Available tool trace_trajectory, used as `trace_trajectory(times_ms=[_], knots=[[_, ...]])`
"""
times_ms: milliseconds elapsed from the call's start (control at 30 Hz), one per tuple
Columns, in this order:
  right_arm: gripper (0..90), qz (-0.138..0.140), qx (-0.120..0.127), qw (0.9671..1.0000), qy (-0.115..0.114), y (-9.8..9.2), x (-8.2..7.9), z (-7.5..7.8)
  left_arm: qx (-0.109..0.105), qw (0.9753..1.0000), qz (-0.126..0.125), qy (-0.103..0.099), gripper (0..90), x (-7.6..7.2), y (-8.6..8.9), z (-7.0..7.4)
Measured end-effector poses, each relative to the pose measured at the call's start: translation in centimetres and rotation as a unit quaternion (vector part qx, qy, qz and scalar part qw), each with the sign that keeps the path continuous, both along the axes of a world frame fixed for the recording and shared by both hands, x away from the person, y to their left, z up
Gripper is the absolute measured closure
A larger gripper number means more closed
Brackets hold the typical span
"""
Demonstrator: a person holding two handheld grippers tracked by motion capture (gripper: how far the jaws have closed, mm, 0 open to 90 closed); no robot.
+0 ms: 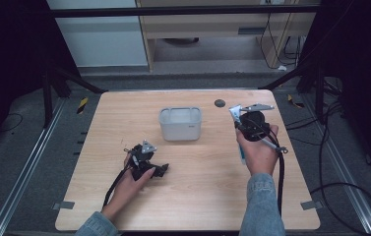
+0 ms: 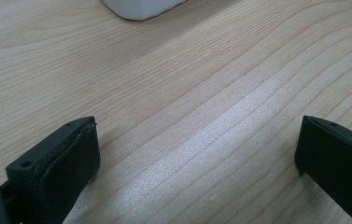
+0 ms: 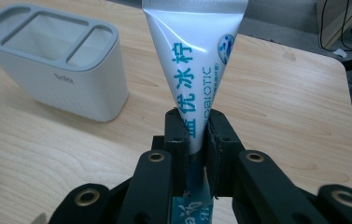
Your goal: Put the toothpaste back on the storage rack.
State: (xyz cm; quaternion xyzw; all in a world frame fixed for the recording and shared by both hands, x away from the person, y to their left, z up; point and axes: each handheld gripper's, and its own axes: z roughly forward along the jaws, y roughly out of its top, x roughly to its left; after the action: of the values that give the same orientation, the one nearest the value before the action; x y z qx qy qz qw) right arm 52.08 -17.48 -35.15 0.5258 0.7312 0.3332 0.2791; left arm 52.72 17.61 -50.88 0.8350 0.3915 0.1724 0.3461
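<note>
Pale wood-grain tabletop (image 1: 198, 167) carries a white, round-cornered plastic holder (image 3: 57, 60) ahead-left of the right tool (image 3: 197, 130), whose jaws pinch a glossy flat-crimped tube (image 3: 192, 51). Left tool (image 2: 197, 154) gapes wide, empty.

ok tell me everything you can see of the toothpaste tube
The toothpaste tube is soft-looking white plastic with blue Chinese characters, the letters "OBIOTIC" and a small round blue emblem. It stands upright, its flat crimped end uppermost, widening toward the top. The right gripper is shut on its narrow lower part, holding it above the table, right of the white holder.
</note>
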Motion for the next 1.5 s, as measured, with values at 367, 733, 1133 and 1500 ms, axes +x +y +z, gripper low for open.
trace_trajectory(times_ms=[367, 733, 1133, 1500], knots=[[80.4, -0.010, 0.006, 0.9999, -0.009, -0.2, -0.1, 0.5, 0.000, 1.0000, 0.001, 0.000, 0.0, 0.0, 0.0, 0.0], [80.4, -0.030, 0.020, 0.9990, -0.025, -0.4, 0.2, 1.7, 0.000, 1.0000, 0.000, 0.000, 0.0, 0.0, 0.0, 0.0], [80.4, -0.024, 0.028, 0.9985, -0.041, 1.0, 0.9, 2.7, 0.001, 1.0000, 0.000, 0.001, 0.0, 0.0, 0.0, 0.0], [80.4, -0.019, 0.038, 0.9975, -0.056, 2.2, 1.1, 2.8, 0.001, 1.0000, 0.000, 0.001, 0.0, 0.0, 0.0, 0.0]])
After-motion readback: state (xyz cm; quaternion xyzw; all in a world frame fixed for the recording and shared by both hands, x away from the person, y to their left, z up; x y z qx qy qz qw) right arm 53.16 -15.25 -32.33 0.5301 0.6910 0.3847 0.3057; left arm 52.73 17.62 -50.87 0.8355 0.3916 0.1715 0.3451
